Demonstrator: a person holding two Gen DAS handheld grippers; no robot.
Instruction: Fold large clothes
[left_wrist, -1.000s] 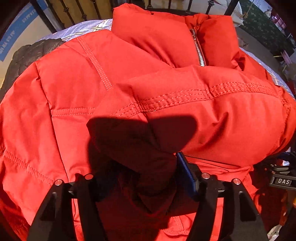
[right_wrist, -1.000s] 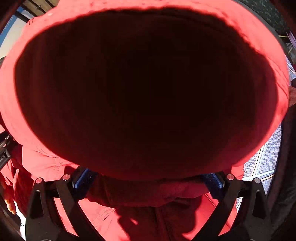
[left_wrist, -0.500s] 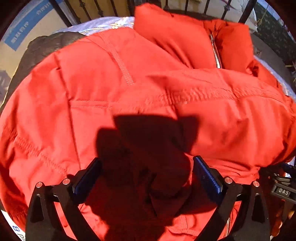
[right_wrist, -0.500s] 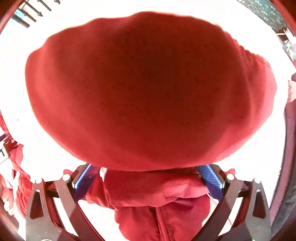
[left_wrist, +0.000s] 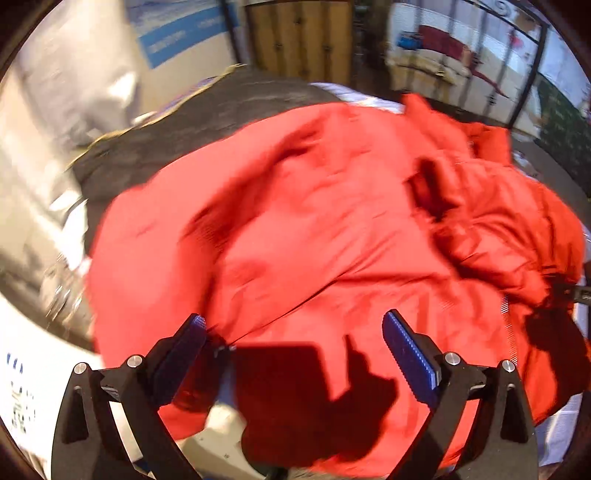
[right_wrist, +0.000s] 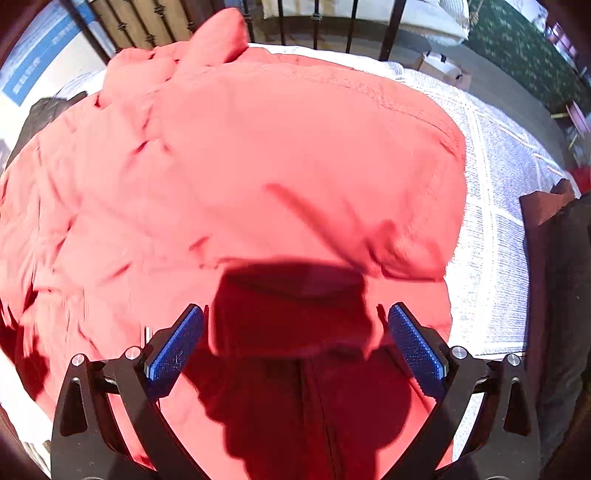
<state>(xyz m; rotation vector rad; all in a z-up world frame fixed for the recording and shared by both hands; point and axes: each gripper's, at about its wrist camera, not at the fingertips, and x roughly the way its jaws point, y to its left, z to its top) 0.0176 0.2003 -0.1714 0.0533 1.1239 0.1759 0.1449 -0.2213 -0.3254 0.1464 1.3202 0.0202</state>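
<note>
A bed carries everything, spread with a white quilted cover (right_wrist: 491, 221) crossed by pale stitched lines. A black metal rail (right_wrist: 351, 26) of upright bars stands at its far end. A red padded jacket (right_wrist: 258, 155) lies bunched on the cover and takes up most of it, leaving bare cover along one side. A dark grey garment (left_wrist: 207, 122) lies on the bed just beside the jacket, touching its edge.

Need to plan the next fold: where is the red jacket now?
The red jacket lies spread on the white bedspread in both wrist views, below both grippers.
</note>
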